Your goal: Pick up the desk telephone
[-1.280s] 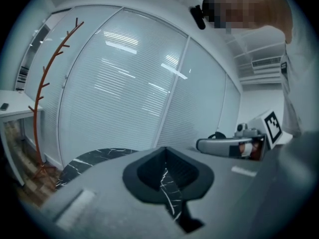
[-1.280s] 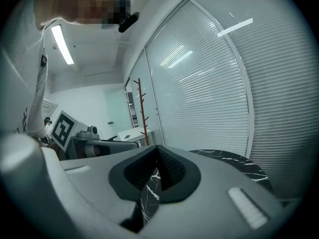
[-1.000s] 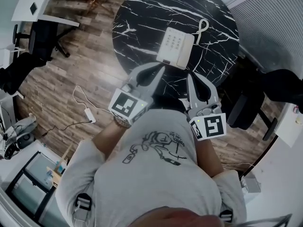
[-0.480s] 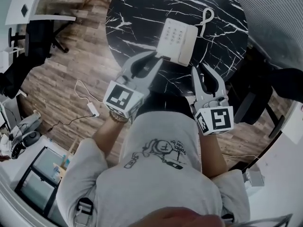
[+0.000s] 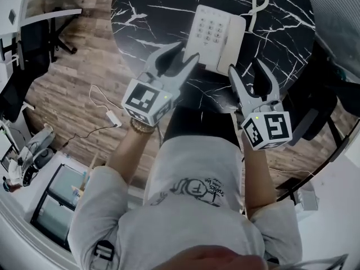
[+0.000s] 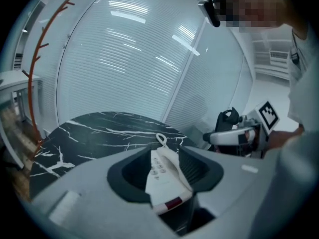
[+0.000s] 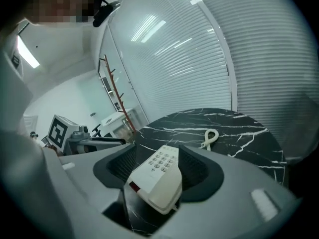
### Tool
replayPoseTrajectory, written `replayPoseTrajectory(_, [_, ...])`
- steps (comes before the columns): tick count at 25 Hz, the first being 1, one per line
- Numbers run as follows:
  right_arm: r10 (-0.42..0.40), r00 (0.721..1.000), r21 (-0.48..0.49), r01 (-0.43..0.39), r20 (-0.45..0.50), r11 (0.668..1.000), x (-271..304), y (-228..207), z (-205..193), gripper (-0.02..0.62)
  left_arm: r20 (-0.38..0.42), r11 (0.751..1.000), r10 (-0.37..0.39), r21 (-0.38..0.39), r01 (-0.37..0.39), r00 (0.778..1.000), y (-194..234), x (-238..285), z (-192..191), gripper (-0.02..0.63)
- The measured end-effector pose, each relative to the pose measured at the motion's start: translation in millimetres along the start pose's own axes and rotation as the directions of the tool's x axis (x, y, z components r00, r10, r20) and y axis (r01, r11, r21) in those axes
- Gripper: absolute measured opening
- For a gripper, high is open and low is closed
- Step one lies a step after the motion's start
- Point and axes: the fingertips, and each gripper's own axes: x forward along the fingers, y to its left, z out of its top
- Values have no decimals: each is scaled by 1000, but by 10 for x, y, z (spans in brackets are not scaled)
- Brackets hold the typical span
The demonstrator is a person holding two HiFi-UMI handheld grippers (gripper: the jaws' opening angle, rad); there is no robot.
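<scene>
Left hand-held gripper (image 5: 184, 52) and right hand-held gripper (image 5: 247, 69), jaws opening, empty; desk telephone (image 5: 216, 32) near, on marble table (image 5: 146, 10)

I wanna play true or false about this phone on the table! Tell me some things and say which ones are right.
1. The phone lies on a black marble table. True.
2. The phone is red all over. False: it is white, with only a small red patch at its near end.
3. A white looped cord lies on the table beyond the phone. True.
4. One gripper holds the phone up in the air. False: the phone rests on the table. The left gripper and right gripper are near it with their jaws opening, and neither is gripping anything.
</scene>
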Motion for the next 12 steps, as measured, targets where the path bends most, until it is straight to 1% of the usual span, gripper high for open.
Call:
replayPoseTrajectory(5, [5, 999, 89, -1, -41, 996, 310, -272, -343, 319, -40, 999, -4, -40, 2, 999, 239, 299, -326, 189])
replayPoseTrajectory(8, [28, 999, 150, -22, -39, 988, 498, -387, -510, 360, -57, 998, -10, -64, 7, 998, 359, 452, -536, 215])
replayPoseTrajectory(12, [30, 998, 205, -20, -47, 979, 687, -540, -729, 392, -77, 996, -19, -89, 12, 997, 476, 620, -794, 253])
